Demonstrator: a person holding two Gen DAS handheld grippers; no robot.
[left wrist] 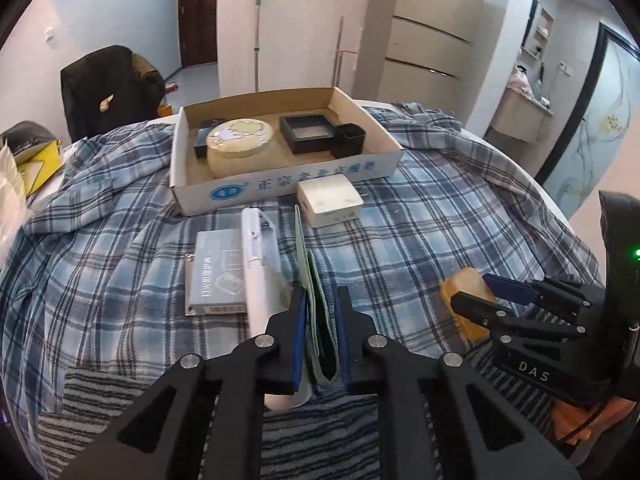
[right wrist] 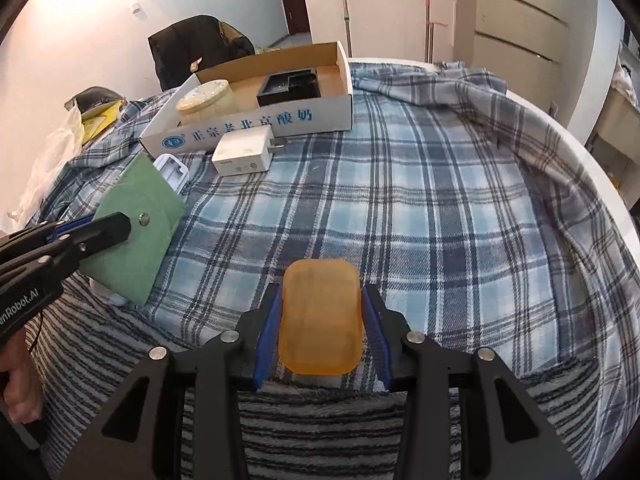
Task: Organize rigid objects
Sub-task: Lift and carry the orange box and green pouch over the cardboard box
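Cardboard box [left wrist: 188, 184]: open-topped, on the plaid cloth [right wrist: 400, 216], blue print on its near wall.
- Inside the box: round tin [left wrist: 240, 148] at left with a dark case [left wrist: 202, 140] just behind it; black square tray [left wrist: 306, 132] and small black cup [left wrist: 349, 141] at right, touching.
- White adapter [left wrist: 330, 200]: on the cloth, just before the box's near wall.
- White bottle [left wrist: 256, 264] and grey packet [left wrist: 216, 276]: side by side, nearer than the box, to its left.
- Green pouch [right wrist: 134, 236]: nearer than the box, held on edge; left gripper [left wrist: 320, 320] clamped on it, pads pressed to both faces.
- Amber soap [right wrist: 320, 316]: well nearer than the box, to its right; right gripper [right wrist: 322, 312] clamped on its sides.
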